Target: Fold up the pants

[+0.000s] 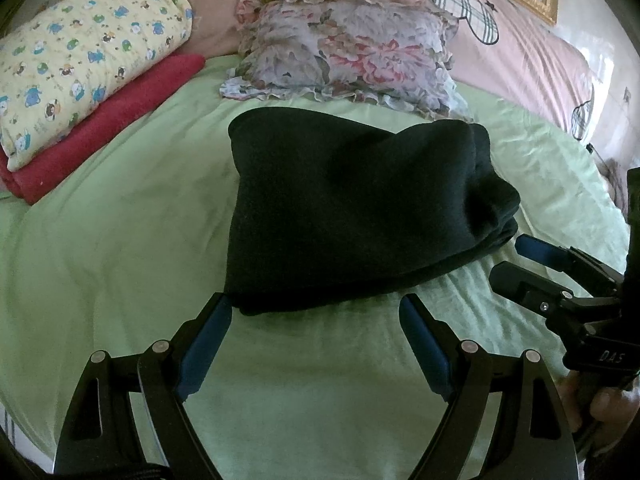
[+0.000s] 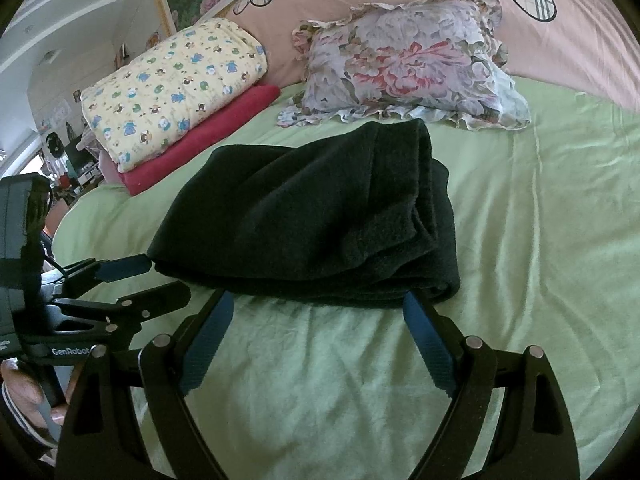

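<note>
Both wrist cameras sit low and close over the green bedsheet [image 1: 120, 240], angled down toward the headboard at 12 o'clock. Left view looks from the left, right view from the right; both share the folded pants [image 1: 352, 208] centre-frame and floral pillow [image 2: 404, 64].

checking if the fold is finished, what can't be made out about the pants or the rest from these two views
- Pants: black and dim in both views, so layers, waistband and cuffs cannot be told; their underside lies hidden on the green sheet.
- Red blanket: mostly covered by the yellow quilt.
- Left gripper and right gripper: handles cut off by the bottom edges.
- Room clutter, right wrist view's left edge: too small.
</note>
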Available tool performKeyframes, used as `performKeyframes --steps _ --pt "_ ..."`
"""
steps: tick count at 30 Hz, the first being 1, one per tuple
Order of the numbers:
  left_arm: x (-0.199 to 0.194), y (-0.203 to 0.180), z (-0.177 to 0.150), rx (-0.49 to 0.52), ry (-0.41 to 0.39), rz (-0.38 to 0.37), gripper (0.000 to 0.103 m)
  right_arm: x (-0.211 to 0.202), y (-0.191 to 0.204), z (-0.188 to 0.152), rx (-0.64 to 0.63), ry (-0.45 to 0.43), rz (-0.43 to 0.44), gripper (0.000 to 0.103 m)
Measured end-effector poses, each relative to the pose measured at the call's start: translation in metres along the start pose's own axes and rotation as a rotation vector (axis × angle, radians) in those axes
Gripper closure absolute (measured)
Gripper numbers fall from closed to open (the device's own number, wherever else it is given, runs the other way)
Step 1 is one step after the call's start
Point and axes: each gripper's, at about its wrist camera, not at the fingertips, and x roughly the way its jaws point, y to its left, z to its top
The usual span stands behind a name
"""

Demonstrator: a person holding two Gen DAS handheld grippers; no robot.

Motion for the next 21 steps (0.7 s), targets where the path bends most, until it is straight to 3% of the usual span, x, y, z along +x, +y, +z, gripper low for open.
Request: performKeyframes --steps 21 --pt "0.0029 0.0004 -0.0009 -0.002 0.013 -0.004 0.017 0.0007 -0.0007 0.0002 0.002 0.002 0.0 0.016"
